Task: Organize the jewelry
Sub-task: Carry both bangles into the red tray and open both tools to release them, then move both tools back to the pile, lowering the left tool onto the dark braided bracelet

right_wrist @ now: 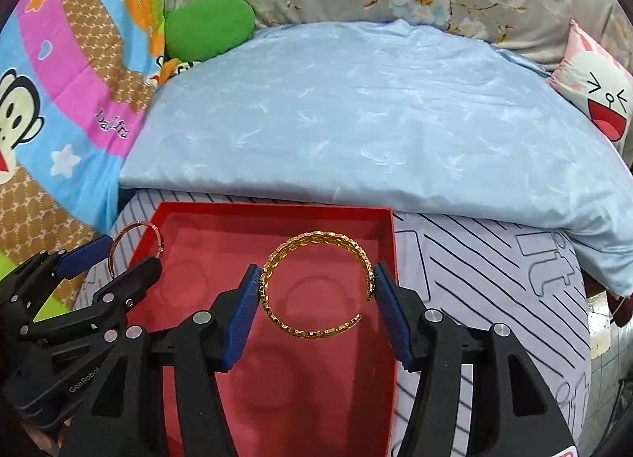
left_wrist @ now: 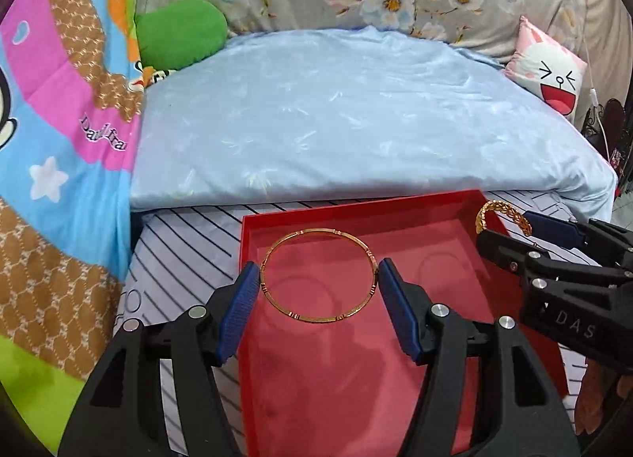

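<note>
Left gripper (left_wrist: 318, 279) pinches a thin gold bangle (left_wrist: 317, 276) by its outer rim, held above the left half of the red jewelry box (left_wrist: 395, 358). Right gripper (right_wrist: 316, 283) clamps a woven gold cuff bracelet (right_wrist: 318, 286) above the right half, its right pad near the box wall. Striped bedsheet (right_wrist: 494, 299) lies bare beside the box; blue quilt (left_wrist: 356, 109) borders behind.

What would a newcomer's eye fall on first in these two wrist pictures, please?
Probably the bright red tray on the striped sheet, close below both cameras. Above it, the left gripper pinches a thin gold bangle by its sides, while the right gripper holds a wider woven gold cuff with an open gap. Behind lies a pale blue quilt.
</note>
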